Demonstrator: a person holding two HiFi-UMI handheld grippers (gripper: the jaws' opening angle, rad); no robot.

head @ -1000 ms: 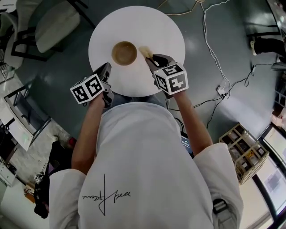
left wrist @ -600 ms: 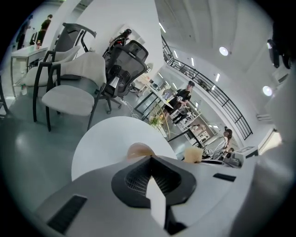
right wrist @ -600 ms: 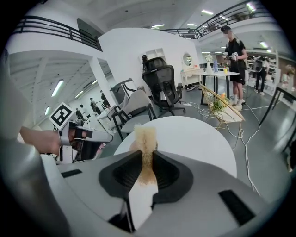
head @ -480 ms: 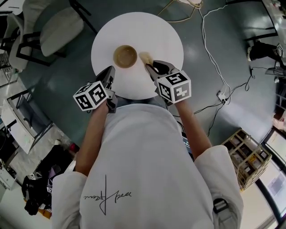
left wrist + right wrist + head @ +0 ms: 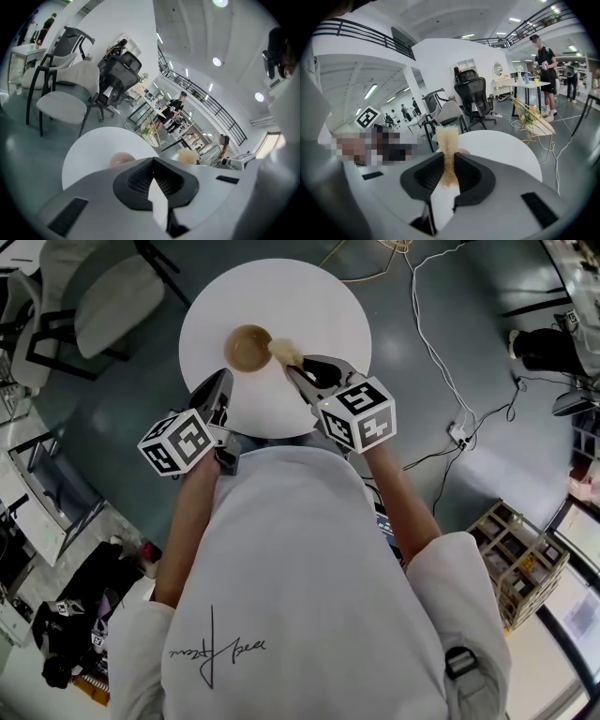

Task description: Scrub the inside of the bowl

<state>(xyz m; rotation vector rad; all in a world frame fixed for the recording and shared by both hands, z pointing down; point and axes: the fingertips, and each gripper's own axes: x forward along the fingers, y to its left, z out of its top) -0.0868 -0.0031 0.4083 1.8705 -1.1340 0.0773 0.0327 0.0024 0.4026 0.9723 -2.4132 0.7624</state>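
- Change since a second ago: both grippers sit closer to the head camera, and the pad's tip, then apart from the bowl, now overlaps its right rim in the head view.
- Person, white short-sleeved T-shirt: nearest item, fills the lower frame, forearms reaching forward.
- Left gripper, grey two-jaw tool with black-and-white marker cube: jaws pressed together, nothing between them; it hangs over the near edge of the table, near the bowl's near-left side and not touching it.
- Right gripper, same make: jaws clamped on the beige, coarse-fibred scrubbing pad, which is gripped at its lower part, its frayed upper end standing out past the tips.
- Pad, handling (judged): light, soft and springy. It would bend under pressure, so a hold low on the pad, as now, leaves a free working end.
- Brown, round, shallow bowl, wood-like finish: upright and apparently empty, on the table just beyond and between the two grippers, its rim peeping over the left jaws.
- Bowl, handling (judged): light, stiff, smooth-walled, and likely to slide on the bare top when scrubbed. The rim's near-left side is the natural place for the free gripper to steady it.
- Pad to bowl: at the right rim in plan; whether touching or held above cannot be told.
- Round white table: otherwise bare.
- Beyond: grey floor, a pale-seated chair, trailing cables.
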